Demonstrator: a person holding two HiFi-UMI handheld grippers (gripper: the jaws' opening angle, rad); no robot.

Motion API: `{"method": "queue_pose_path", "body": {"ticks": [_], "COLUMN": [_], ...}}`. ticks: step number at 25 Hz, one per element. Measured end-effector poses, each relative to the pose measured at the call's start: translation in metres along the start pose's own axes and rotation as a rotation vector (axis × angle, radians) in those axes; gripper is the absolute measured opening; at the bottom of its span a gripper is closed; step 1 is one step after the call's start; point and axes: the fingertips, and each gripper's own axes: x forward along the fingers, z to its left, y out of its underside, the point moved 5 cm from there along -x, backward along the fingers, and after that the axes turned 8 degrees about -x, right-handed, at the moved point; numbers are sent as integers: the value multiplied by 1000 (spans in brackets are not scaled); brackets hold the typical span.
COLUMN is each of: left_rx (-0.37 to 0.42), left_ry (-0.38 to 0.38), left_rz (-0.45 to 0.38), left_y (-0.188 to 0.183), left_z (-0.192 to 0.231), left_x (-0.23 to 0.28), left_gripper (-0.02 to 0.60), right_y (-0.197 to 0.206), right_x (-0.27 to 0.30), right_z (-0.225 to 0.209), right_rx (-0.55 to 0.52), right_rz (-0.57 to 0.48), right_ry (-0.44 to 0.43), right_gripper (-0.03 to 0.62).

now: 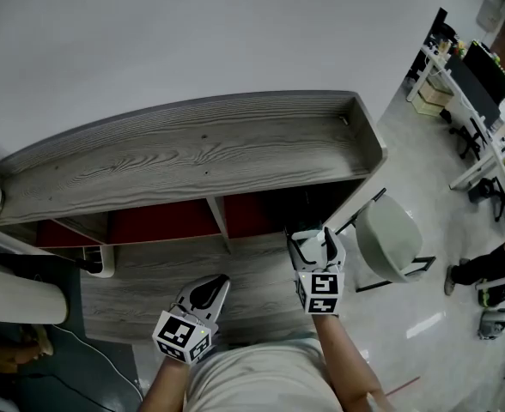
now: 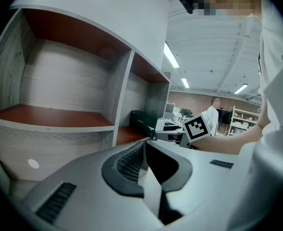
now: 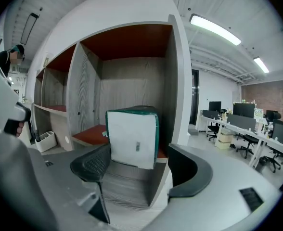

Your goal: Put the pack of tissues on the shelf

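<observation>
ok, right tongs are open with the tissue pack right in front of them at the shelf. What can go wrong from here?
1. The tissue pack stands on end, seemingly near the front edge of the shelf, so it may tip forward and fall off.
2. The right tongs are open with one pad close to the pack's side. Backing out crooked could snag the pack and drag it out.

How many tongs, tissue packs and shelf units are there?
tongs: 2, the left tongs and the right tongs
pack of tissues: 1
shelf unit: 1
Total: 4
</observation>
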Motion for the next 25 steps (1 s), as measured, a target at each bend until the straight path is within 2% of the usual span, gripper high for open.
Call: {"method": "queue_pose_path", "body": {"ticks": [4, 11, 16, 19, 22, 25], "left_rx": [-5, -5, -1, 2, 3, 5], "left_ry": [0, 6, 22, 30, 40, 51], "left_rz": [-6, -12, -16, -19, -24, -27], "left_y": [-1, -3, -7, -9, -10, -11], "left_z": [-5, -17, -32, -42, -53, -63], "left_x": [2, 14, 31, 42, 54, 65], "left_gripper": [31, 31, 31, 31, 31, 31], "right_y": [-1, -4, -6, -9, -11, -12], "right_x": [-3, -18, -36, -48, -60, -70], "right_z": [-1, 2, -10, -18, -26, -35], "right_rx": [6, 54, 68, 63, 50, 36], "right_rz": [-4, -45, -58, -71, -79, -82], "right_ry": [-3, -84, -124, -148, -174, -203], "right_gripper": [388, 361, 231, 174, 128, 110]}}
